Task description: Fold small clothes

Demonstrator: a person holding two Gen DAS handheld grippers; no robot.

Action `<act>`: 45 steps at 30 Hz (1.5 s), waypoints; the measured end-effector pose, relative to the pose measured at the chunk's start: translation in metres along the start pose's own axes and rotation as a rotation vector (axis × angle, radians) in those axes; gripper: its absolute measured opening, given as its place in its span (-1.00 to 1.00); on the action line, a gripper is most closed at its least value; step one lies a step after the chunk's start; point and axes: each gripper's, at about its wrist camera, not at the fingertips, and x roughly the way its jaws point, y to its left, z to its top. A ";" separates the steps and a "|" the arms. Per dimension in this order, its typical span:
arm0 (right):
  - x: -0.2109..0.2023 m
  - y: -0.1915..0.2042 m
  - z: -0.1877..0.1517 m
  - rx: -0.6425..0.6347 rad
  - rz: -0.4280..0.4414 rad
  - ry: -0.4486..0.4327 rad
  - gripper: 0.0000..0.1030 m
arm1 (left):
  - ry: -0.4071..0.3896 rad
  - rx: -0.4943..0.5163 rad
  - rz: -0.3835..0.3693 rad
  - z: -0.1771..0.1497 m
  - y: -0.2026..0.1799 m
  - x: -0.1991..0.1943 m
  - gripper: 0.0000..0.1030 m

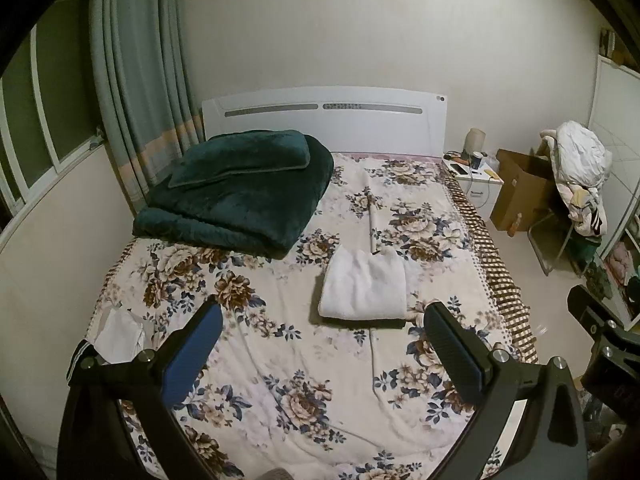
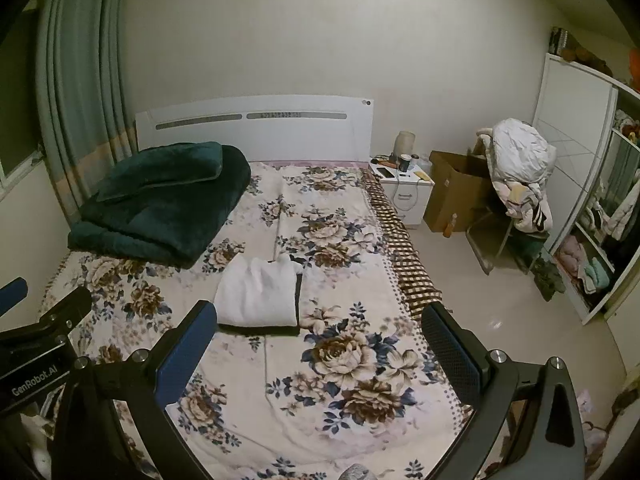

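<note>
On floral-quilted bed point(image 1: 280, 380): folded white fleece garment point(image 1: 362, 290) lay mid-mattress, flat | beside dark green plush blanket point(image 1: 236, 196), apart | left claw point(image 1: 324, 354) spread wide, empty, above quilt | right claw point(image 2: 320, 354) spread wide, empty, near garment's front edge

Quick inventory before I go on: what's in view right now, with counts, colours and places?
folded garment: one, white, middle of the bed
white cloth: one, near bed's left edge
blanket: one, dark green, folded, by the headboard, left
bedspread: one, floral cream and brown
headboard: one, white
nightstand: one, white, cluttered, right of the bed
cardboard box: one, brown, on the floor
chair: one, heaped with clothes
wardrobe: one, white, right wall
curtain: grey-green, left
left gripper: open, empty
right gripper: open, empty
</note>
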 end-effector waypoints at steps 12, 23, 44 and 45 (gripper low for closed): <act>0.005 0.000 0.006 0.000 0.019 0.006 1.00 | -0.006 0.002 0.001 0.000 0.001 -0.005 1.00; 0.007 0.001 0.007 0.003 0.026 0.009 1.00 | -0.010 -0.002 -0.003 0.002 0.003 -0.011 1.00; 0.009 0.010 0.006 0.004 0.042 0.009 1.00 | -0.020 -0.007 -0.004 0.005 0.003 -0.016 1.00; 0.009 0.010 0.006 0.002 0.042 0.008 1.00 | -0.021 -0.005 -0.003 0.006 0.003 -0.016 1.00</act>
